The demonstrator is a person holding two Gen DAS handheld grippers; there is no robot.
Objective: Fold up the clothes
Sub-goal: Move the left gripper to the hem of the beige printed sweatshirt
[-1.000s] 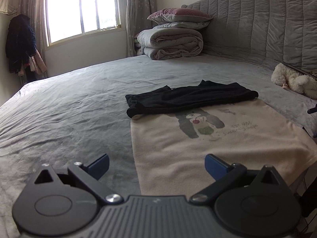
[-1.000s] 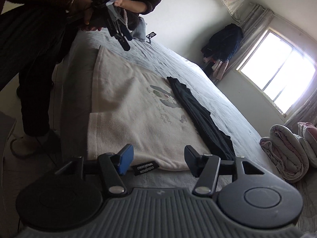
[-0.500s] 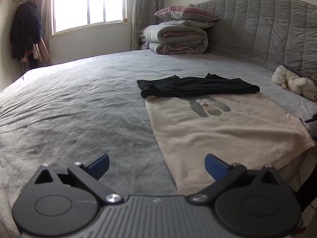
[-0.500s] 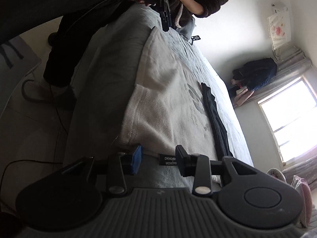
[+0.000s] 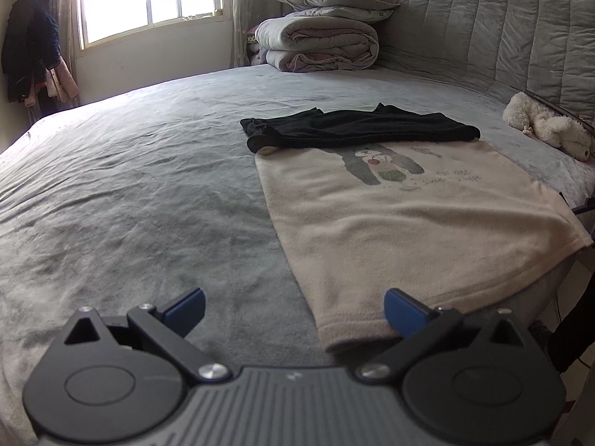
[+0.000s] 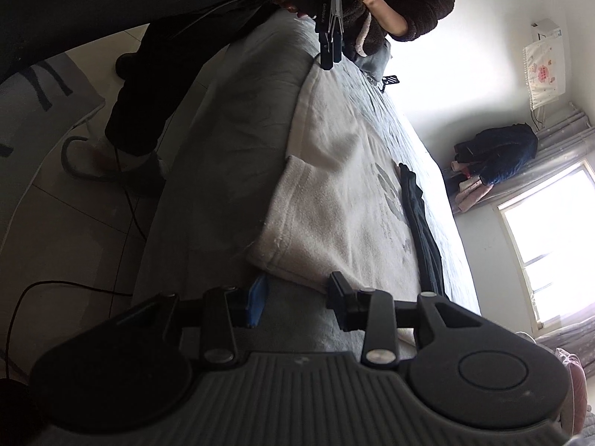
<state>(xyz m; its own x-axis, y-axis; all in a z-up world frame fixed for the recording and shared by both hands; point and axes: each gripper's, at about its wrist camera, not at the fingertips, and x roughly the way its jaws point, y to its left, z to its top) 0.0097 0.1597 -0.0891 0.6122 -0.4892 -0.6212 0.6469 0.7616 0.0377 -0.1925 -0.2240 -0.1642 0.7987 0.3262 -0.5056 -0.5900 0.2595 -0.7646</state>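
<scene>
Looking along the left gripper [image 5: 293, 306], its jaws stand wide apart, nothing between them; the cream garment [image 5: 412, 223] lies flat on the grey bed [image 5: 130, 186], its near corner just ahead of the right-hand blue pad, a black garment [image 5: 357, 128] across its far end. Right wrist view: right gripper [image 6: 297, 293] has just been closing, now partly apart and gripping nothing; the cream garment's [image 6: 334, 200] hem corner lies just beyond the fingertips, at the bed's [image 6: 208, 193] edge.

Cream top [image 5: 409, 230] on grey bed [image 5: 148, 193] (black garment [image 5: 357, 128] beyond)
</scene>
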